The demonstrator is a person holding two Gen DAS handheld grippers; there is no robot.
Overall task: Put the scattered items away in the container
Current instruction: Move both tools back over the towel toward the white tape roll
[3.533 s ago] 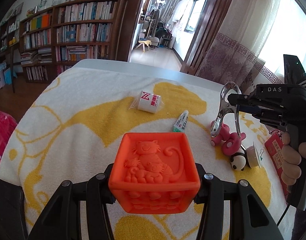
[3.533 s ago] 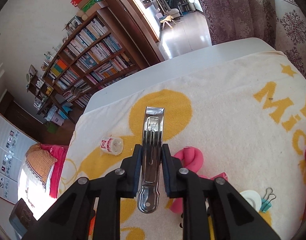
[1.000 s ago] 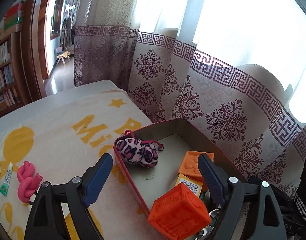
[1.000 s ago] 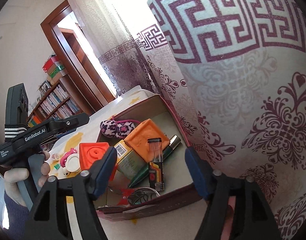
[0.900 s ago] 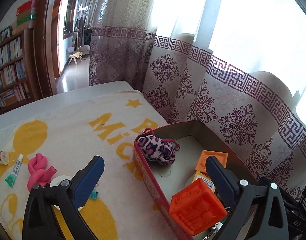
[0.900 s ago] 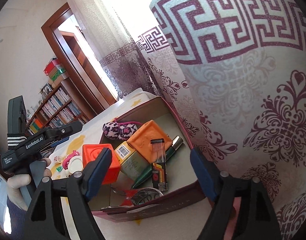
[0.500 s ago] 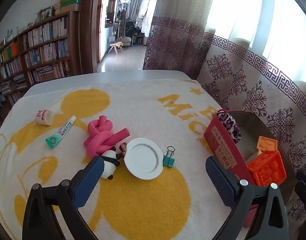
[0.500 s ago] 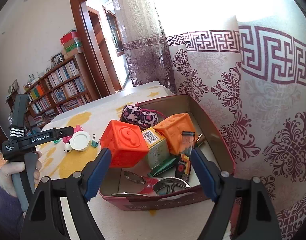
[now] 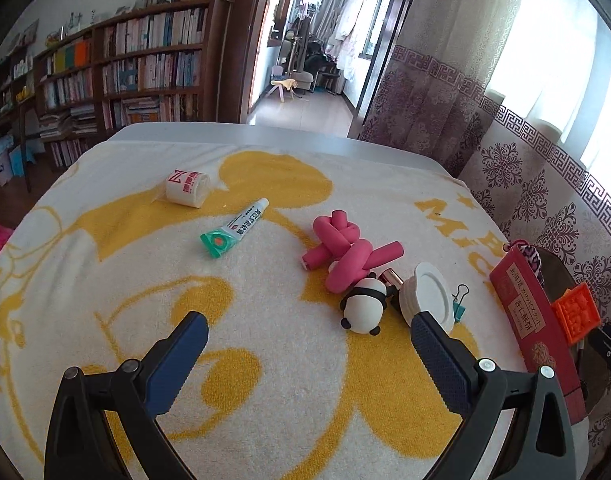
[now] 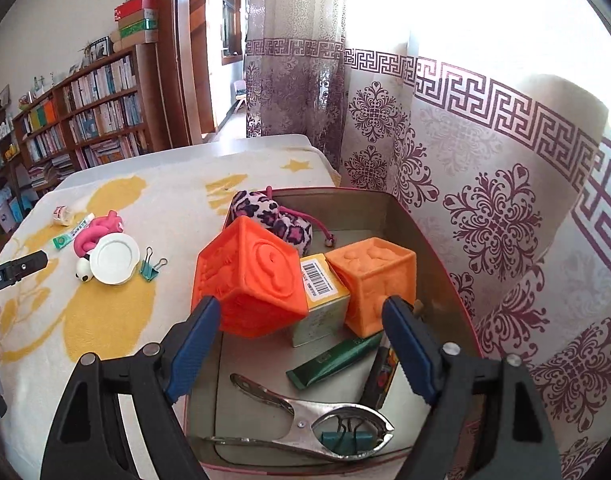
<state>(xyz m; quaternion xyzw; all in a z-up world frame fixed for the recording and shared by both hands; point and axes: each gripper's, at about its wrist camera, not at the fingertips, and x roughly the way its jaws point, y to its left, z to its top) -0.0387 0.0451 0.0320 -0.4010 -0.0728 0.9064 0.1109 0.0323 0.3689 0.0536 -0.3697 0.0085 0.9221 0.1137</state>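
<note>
The red tin container (image 10: 433,240) holds two orange blocks (image 10: 253,276), a leopard pouch (image 10: 269,216), a boxed item, a green tube and a metal clamp (image 10: 305,420). My right gripper (image 10: 301,332) is open and empty just above its near end. My left gripper (image 9: 309,344) is open and empty over the towel. Ahead of it lie a panda toy (image 9: 363,306), a white lid (image 9: 427,294), a teal binder clip (image 9: 459,304), a pink foam knot (image 9: 345,254), a green-capped tube (image 9: 233,234) and a tape roll (image 9: 185,188). The container (image 9: 525,312) stands at the right.
A yellow-and-white towel (image 9: 145,280) covers the table. Patterned curtains (image 10: 485,180) hang close behind the container. Bookshelves (image 9: 125,68) and a doorway lie beyond the far table edge. The left gripper's body (image 10: 13,272) shows at the left in the right wrist view.
My left gripper let go of the orange block into the container and swung back left over the towel. My right gripper let go of the metal clamp into the container and drew back.
</note>
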